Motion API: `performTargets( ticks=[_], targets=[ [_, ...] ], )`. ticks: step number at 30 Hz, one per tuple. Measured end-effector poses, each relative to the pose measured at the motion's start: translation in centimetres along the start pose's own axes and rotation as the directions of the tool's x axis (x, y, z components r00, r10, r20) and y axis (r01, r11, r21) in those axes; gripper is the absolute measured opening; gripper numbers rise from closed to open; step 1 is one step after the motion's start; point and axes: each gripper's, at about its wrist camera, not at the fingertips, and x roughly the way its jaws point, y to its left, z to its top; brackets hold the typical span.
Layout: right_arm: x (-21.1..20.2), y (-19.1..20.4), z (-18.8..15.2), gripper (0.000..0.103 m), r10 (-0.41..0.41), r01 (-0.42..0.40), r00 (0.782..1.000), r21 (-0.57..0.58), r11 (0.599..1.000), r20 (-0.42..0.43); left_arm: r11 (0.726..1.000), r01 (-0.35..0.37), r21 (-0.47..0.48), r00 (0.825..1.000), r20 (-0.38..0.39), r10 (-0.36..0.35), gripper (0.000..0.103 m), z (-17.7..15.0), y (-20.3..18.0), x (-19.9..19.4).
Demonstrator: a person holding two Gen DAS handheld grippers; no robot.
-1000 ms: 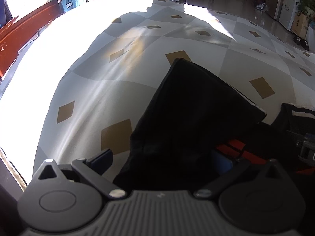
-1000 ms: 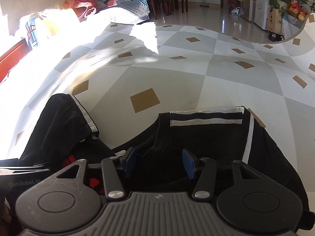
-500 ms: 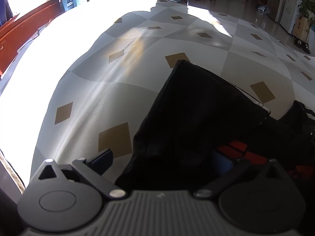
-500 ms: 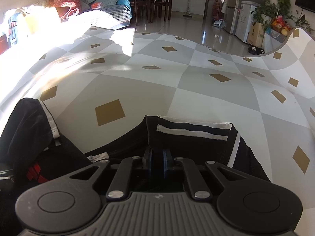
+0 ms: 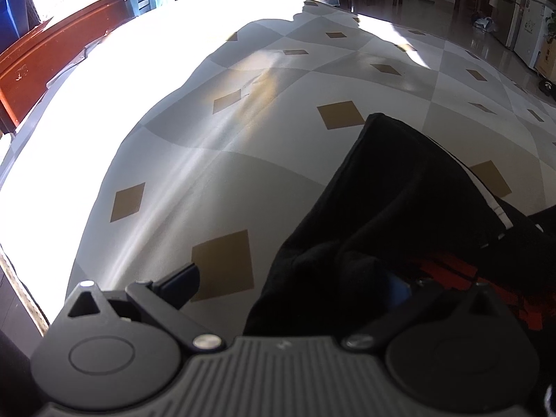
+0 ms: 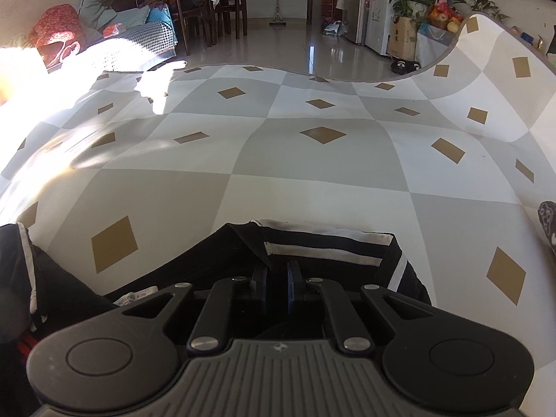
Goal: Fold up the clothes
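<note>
A black garment with white stripes [image 6: 323, 250] lies on the checkered sheet [image 6: 312, 180], and my right gripper [image 6: 277, 278] is shut on its striped edge, the two blue pads pressed together over the cloth. The same black garment [image 5: 399, 201] shows in the left wrist view as a raised fold with a red print low on the right. There my left gripper [image 5: 290, 285] stands open. Its left fingertip [image 5: 180, 278] hovers over bare sheet, while the right fingertip [image 5: 399, 292] is half buried in the cloth.
The grey, white and tan sheet [image 5: 208, 173] spreads far ahead, sunlit at the left. A red-brown wooden board [image 5: 52, 55] borders it on the left. Beyond the far edge are chairs [image 6: 222, 3], a fridge [image 6: 358, 3] and plants [image 6: 441, 3]. A dark patterned object [image 6: 549, 222] sits at the right.
My right gripper's jaws went from open around the striped edge to shut on it, and it carried the cloth forward and to the right. The left gripper stayed open and hardly moved.
</note>
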Motion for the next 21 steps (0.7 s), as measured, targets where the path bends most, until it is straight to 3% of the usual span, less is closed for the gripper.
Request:
performTargets(
  ticks=[3, 5, 10, 14, 21],
  targets=[
    [-0.1, 0.1, 0.0, 0.011, 0.012, -0.012, 1.000, -0.002, 1.000, -0.005, 1.000, -0.006, -0.020, 1.000, -0.006, 0.005, 0.103, 0.2, 0.4, 0.3],
    [-0.2, 0.0, 0.1, 0.024, 0.041, -0.041, 0.999, 0.007, 0.999, -0.015, 0.999, -0.008, -0.031, 1.000, -0.010, 0.007, 0.103, 0.3, 0.7, 0.4],
    [-1.5, -0.2, 0.6, 0.036, 0.074, -0.073, 0.996, 0.022, 0.997, -0.040, 0.999, -0.004, -0.046, 1.000, -0.021, 0.003, 0.103, 0.4, 1.0, 0.5],
    [-3.1, -0.5, 1.3, 0.042, 0.104, -0.103, 0.993, 0.012, 0.995, -0.055, 1.000, 0.003, -0.009, 1.000, -0.015, -0.003, 0.103, 0.3, 0.3, -0.1],
    [-5.5, -1.2, 2.2, 0.045, 0.207, -0.208, 0.972, 0.003, 0.978, -0.110, 0.996, 0.087, 0.027, 0.996, -0.011, -0.086, 0.103, 0.7, -0.8, -1.7]
  ],
)
